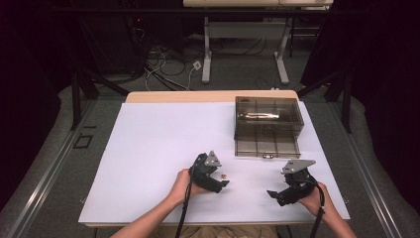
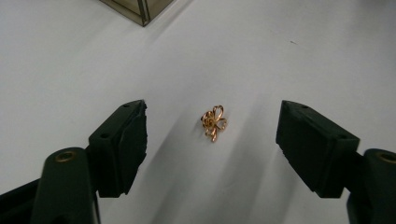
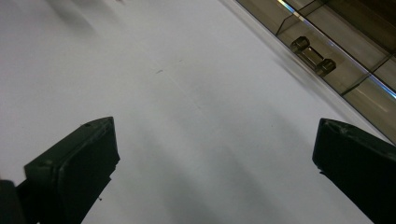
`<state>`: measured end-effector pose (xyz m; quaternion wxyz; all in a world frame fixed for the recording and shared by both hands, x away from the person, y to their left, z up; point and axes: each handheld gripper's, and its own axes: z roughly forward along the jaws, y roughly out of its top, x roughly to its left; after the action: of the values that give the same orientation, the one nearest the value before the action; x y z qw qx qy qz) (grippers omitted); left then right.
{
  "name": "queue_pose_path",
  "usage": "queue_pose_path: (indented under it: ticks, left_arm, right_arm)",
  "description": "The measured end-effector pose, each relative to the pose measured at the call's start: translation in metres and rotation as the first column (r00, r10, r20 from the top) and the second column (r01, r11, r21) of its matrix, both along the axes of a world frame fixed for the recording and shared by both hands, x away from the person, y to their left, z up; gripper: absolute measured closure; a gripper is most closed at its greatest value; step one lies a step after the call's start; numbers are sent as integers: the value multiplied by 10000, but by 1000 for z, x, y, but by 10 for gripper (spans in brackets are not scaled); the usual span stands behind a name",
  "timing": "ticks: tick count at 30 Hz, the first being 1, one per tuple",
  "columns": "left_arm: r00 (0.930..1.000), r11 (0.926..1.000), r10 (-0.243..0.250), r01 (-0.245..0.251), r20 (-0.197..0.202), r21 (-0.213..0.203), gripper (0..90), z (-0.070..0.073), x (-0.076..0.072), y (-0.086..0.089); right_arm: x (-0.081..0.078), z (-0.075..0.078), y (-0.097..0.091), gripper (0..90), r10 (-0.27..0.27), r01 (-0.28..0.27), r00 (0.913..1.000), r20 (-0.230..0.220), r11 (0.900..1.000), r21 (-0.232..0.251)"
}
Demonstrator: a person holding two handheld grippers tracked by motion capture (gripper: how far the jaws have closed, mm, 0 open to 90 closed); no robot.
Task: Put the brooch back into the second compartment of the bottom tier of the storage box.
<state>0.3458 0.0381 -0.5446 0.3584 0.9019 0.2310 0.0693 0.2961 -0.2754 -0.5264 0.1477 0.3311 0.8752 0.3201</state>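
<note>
Your white table (image 1: 148, 148) sits in a dark, cable-strewn room; your left gripper (image 2: 212, 133) is spread around the gold brooch (image 2: 214, 122), and your right gripper (image 3: 215, 154) gapes over bare surface.

The high view looks forward and down from above the person's side, taking in the whole white bench (image 1: 158, 148), with the smoky compartment box (image 1: 267, 126) toward two o'clock. The left gripper view rides low and close, looking along its jaws at the bench surface and a small gold brooch (image 2: 214, 122); a corner of the box sits at eleven o'clock. The right gripper view also sits close above the bench, catching the box's clasp (image 3: 313, 57) at two o'clock. All three share the bench and box.
</note>
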Motion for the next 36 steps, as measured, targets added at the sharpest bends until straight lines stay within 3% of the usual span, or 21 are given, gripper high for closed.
queue_pose_path:
  ticks: [2, 7, 16, 25, 27, 36]
  left_arm:
    - [10000, 10000, 3, -3, -19, -18, 169, 2, -1, 6]
    - [9998, 9998, 216, -216, 17, -33, 133, 4, -4, 22]
    - [9998, 9992, 213, -213, 29, 349, 2, 6, -11, 36]
    - [9989, 9977, 387, -401, 266, 544, 0, 11, -19, 54]
    - [9984, 9980, 513, -522, 250, 360, 0, 12, -21, 59]
    - [9963, 9951, 778, -799, 363, 588, 0, 15, -30, 81]
  right_arm:
    - [0, 0, 0, 0, -15, 15, 10000, -11, 10000, 23]
    - [0, 0, 0, 0, 26, -26, 10000, -55, 10000, 21]
    - [0, 0, 1, 0, 80, -80, 10000, -34, 10000, -17]
    - [-2, 1, 4, 0, 91, -92, 9996, 285, 10000, 31]
    - [-2, 2, 3, 0, 114, -116, 9997, 219, 9999, 94]
    - [-1, 1, 6, 0, 151, -154, 9996, 221, 9998, 144]
